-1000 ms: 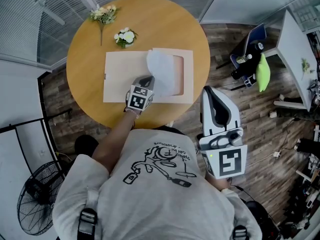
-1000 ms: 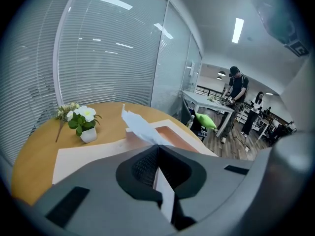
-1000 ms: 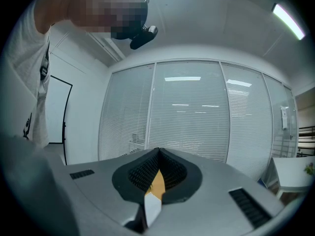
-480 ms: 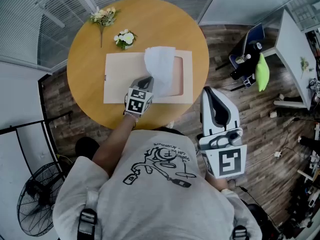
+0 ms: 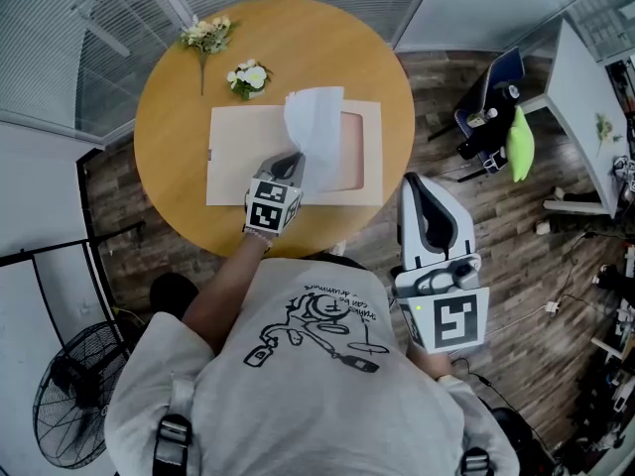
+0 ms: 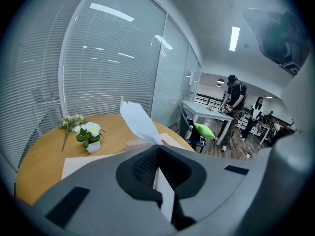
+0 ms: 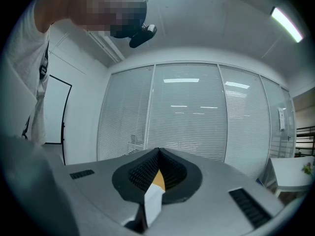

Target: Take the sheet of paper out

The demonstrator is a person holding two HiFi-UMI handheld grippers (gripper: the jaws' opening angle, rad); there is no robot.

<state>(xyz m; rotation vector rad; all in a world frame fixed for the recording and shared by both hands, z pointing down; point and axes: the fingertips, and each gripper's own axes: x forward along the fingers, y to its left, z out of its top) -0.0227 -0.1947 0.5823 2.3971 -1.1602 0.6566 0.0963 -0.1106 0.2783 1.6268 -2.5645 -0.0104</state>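
A flat beige folder [image 5: 238, 157] lies on the round wooden table [image 5: 169, 117], its pink inside [image 5: 355, 152] showing at the right. My left gripper [image 5: 296, 163] is over the folder's front edge, shut on the lower corner of a white sheet of paper [image 5: 316, 127]. The sheet stands up from the folder and bends away from me. In the left gripper view the paper [image 6: 138, 124] rises from the closed jaws of the left gripper [image 6: 157, 146]. My right gripper [image 5: 430, 184] hangs off the table's right side and holds nothing; in the right gripper view this right gripper [image 7: 157, 152] has its jaws together.
A small pot of white flowers [image 5: 248, 74] and a dried bouquet [image 5: 205, 31] stand at the table's far left. A floor fan [image 5: 74, 405] is at the lower left. A chair with a green thing [image 5: 521, 142] and a white desk [image 5: 585, 117] are to the right. A person [image 6: 236, 100] stands far off.
The left gripper has risen a little with the paper. The sheet, draped low over the folder before, now stands taller and further out of it. The right gripper has not moved.
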